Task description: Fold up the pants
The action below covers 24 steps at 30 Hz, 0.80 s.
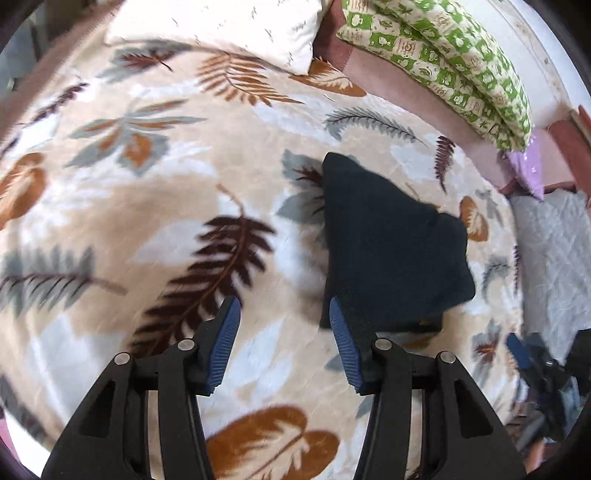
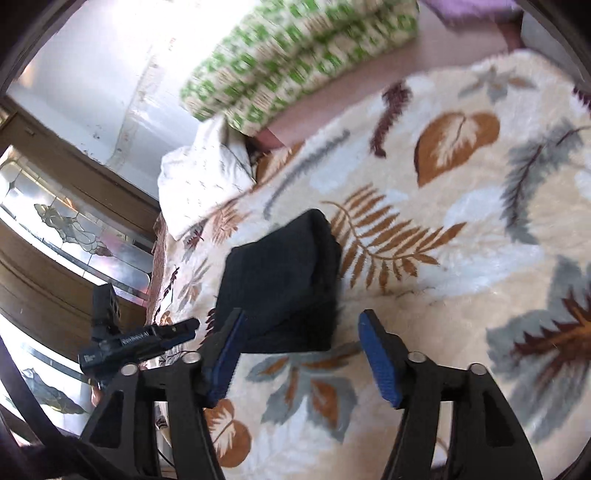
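- Dark navy fabric pants [image 1: 391,243], already folded into a compact thick bundle, lie on the cream fleece blanket with brown and grey leaf print [image 1: 166,177], roughly mid-bed, well apart from the white pillow [image 1: 221,29] and the green-and-cream patterned quilt [image 1: 443,48] at the far edge.
- Left gripper [image 1: 284,332], black frame with blue ribbed pads, hangs over the blanket with jaws apart and nothing between them; the near left corner of the bundle sits just beside its right-hand pad, but I cannot tell if they touch.
- Right gripper [image 2: 301,354] has jaws wide apart, empty; the bundle's near edge lies just ahead of the fingertips, not clamped.
- Seen from the right wrist, the bundle shows stacked layers, with a rounded fold at the far end and a slightly loose open edge near the fingers.
- Judgement: the folding looks about finished and the step in hand is letting go and clearing away, or one last tidy.
- To do it well: lift both grippers straight off so no pad drags a layer open; keep jaws spread while leaving.
- If tidying, press the top flat and square the near corner, rather than pinching one layer.
- Risk: the plush blanket grips cloth, so a sideways brush could skew the stack.
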Available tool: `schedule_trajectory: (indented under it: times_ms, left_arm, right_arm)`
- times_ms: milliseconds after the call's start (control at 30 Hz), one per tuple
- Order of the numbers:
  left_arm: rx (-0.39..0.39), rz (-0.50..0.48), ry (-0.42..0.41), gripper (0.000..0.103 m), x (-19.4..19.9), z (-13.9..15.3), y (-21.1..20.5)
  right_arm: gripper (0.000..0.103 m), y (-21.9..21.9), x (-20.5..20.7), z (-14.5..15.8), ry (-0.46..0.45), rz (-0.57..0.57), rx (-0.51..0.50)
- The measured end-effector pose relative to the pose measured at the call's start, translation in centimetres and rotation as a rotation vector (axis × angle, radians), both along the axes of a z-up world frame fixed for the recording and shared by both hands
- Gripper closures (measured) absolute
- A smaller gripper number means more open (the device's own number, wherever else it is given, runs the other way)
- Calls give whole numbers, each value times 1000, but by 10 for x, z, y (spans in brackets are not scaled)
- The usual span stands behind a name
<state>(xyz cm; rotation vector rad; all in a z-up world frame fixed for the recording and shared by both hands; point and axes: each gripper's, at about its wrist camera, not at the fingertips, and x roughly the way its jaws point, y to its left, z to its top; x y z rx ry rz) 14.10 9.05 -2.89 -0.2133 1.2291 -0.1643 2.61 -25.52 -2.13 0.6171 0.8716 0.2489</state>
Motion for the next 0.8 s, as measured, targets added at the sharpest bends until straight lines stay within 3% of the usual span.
schedule_trajectory:
  times_ms: [133,233,433,500,600,800]
  left_arm:
    - [113,6,-66,54,-34,3,-15]
    - [181,40,-143,54,-60,6,-24]
    - [117,171,-244,54,-87,13,-12]
    - [129,198,-262,54,-93,14,-9]
    - [153,218,-280,54,-101,15,-7]
    - [250,196,-330,49,-111,14,-13]
  right_arm:
    - [24,21,-24,0,32,-34,-89]
    - [24,42,-42,-10,63,-56,-191]
    - [7,78,-72,-4,2,-87,-407]
    - [1,90,-79,5,-43,-82,-455]
    - [1,104,-86,17,-99,-81,-538]
    - [1,114,-89,28,-128,-83,-584]
